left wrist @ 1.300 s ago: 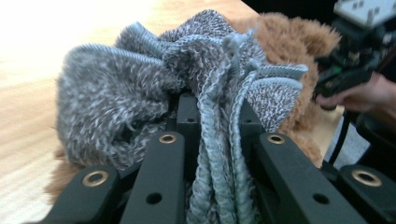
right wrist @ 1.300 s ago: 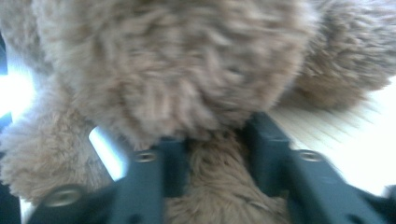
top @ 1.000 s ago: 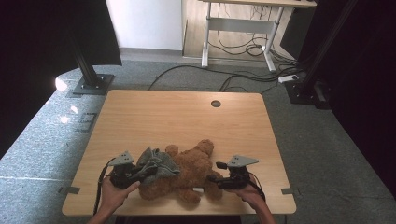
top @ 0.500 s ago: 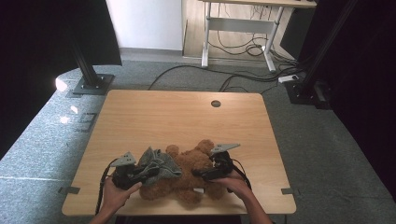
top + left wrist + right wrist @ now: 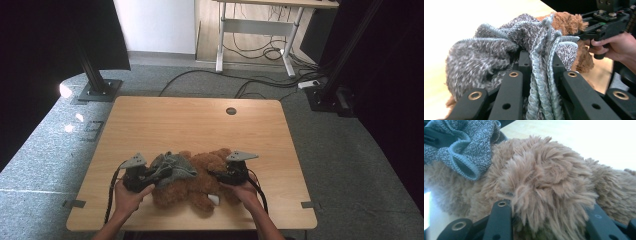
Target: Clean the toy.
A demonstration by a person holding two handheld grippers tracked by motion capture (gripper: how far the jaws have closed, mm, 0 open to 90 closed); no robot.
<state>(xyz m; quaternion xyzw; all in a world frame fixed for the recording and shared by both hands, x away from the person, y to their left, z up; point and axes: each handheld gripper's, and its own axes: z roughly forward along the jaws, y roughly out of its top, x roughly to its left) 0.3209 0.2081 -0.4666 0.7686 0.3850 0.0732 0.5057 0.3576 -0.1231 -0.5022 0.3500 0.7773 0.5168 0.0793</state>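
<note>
A brown teddy bear point(image 5: 202, 177) lies near the front edge of the wooden table point(image 5: 200, 120). A grey knitted garment point(image 5: 172, 166) is bunched over its left side. My left gripper point(image 5: 150, 176) is shut on that garment; its folds and blue-grey hems point(image 5: 541, 62) are pinched between the jaws. My right gripper point(image 5: 220, 176) is at the bear's right side. Its jaws have just been closing and now press into a thick tuft of the bear's fur point(image 5: 544, 177), with the garment point(image 5: 466, 150) beyond it. A person's hand holds each gripper.
A round cable hole point(image 5: 231, 110) sits near the table's far edge. The far half of the tabletop is bare wood. On the floor behind are a black stand base point(image 5: 97, 90), cables point(image 5: 260, 82) and a white desk frame point(image 5: 250, 30).
The right gripper came in leftward from the table's right part to the bear and closed on its fur. The left gripper shifted a little rightward with the garment.
</note>
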